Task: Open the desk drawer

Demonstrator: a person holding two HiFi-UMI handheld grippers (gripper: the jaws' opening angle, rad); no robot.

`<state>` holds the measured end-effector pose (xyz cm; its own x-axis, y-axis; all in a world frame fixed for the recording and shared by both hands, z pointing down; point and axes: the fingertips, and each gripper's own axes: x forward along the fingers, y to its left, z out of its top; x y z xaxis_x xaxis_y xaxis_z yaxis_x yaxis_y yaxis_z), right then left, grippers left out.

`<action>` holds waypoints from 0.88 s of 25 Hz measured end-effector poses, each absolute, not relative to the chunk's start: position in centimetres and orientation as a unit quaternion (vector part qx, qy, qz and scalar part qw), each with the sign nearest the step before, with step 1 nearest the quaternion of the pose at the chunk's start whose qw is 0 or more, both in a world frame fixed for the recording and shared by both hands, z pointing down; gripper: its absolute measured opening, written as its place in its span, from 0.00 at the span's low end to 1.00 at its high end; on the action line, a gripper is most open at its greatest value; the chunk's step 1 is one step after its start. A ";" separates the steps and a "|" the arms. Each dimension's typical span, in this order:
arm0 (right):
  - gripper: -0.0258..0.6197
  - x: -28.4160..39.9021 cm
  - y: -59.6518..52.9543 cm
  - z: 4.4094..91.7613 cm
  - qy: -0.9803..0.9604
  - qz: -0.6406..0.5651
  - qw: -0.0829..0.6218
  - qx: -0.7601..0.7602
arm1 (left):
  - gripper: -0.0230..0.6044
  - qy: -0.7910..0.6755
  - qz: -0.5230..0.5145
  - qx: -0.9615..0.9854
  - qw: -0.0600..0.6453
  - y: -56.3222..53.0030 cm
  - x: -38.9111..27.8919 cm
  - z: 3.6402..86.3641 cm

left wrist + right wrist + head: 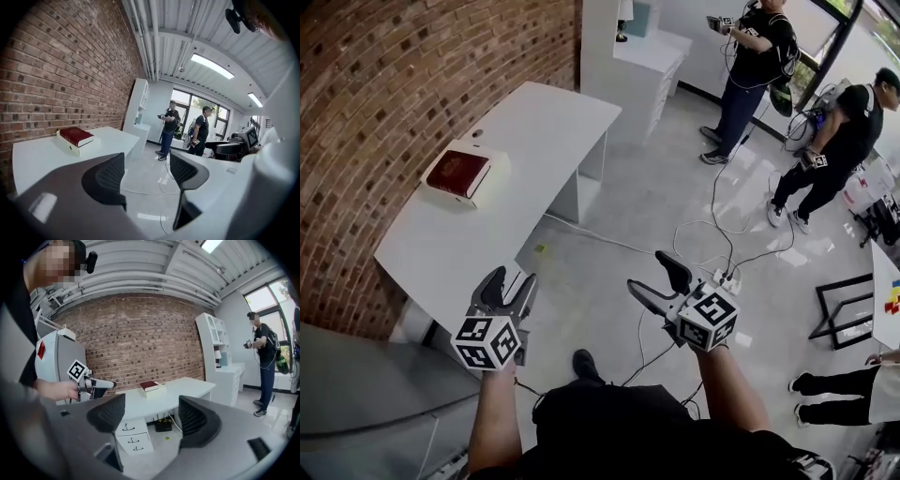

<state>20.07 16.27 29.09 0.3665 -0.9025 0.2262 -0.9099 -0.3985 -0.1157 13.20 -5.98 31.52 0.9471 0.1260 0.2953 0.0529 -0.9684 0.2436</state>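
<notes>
Both of my tools are empty: the left gripper (147,176) has its 2 jaws spread with only floor between them, and the right gripper (152,420) is just as wide open, holding nothing. The drawer unit (132,437) stands under the near end of the white desk (534,122), well apart from either tool. I only see it properly in the right gripper view, where I count what look like 3 small dark handles stacked close together. That closeness is my main worry. The task names no particular drawer, and with such small handles I could close on the wrong one or nip only its edge and slip off as I pull. From my head view the desktop and my own left tool cover most of the unit, so I would be reaching half blind and might knock a jaw against the desk edge. I cannot tell whether the unit is fixed or free-standing; if free, a hard tug could drag the whole thing instead of sliding a drawer. The cables (712,234) trailing across the floor near my feet could also catch me as I step in. The red book (457,172) sits far enough along the desk to be out of harm's way.
</notes>
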 end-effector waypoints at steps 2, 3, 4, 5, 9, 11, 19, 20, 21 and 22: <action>0.54 20.9 14.0 28.8 -0.558 0.124 0.021 0.820 | 0.53 0.053 0.162 0.979 0.115 -7.1 14.3 31.9; 0.54 21.1 13.0 28.6 -0.563 0.122 0.023 0.817 | 0.53 0.056 0.164 0.978 0.112 -7.6 14.8 32.1; 0.54 21.3 12.1 28.6 -0.569 0.121 0.026 0.813 | 0.53 0.057 0.165 0.978 0.112 -8.2 15.1 32.2; 0.54 21.5 11.3 28.7 -0.575 0.121 0.029 0.809 | 0.53 0.055 0.164 0.978 0.114 -8.7 15.3 32.2; 0.54 22.4 9.6 29.6 -0.594 0.134 0.035 0.792 | 0.53 0.033 0.168 0.977 0.128 -9.8 14.7 32.9; 0.54 23.0 8.8 30.0 -0.607 0.142 0.037 0.781 | 0.53 0.018 0.179 0.975 0.132 -10.0 14.2 33.5; 0.54 24.5 2.6 31.7 -0.711 0.146 0.044 0.686 | 0.53 -0.108 0.194 0.965 0.139 -12.3 11.0 34.6; 0.54 24.5 2.0 31.7 -0.726 0.144 0.046 0.670 | 0.52 -0.127 0.197 0.961 0.144 -12.3 10.5 34.7; 0.54 24.4 1.5 31.7 -0.741 0.144 0.047 0.655 | 0.52 -0.144 0.202 0.957 0.148 -12.1 10.1 34.8; 0.54 24.5 1.2 31.7 -0.753 0.144 0.049 0.641 | 0.52 -0.159 0.206 0.953 0.153 -11.7 9.9 35.0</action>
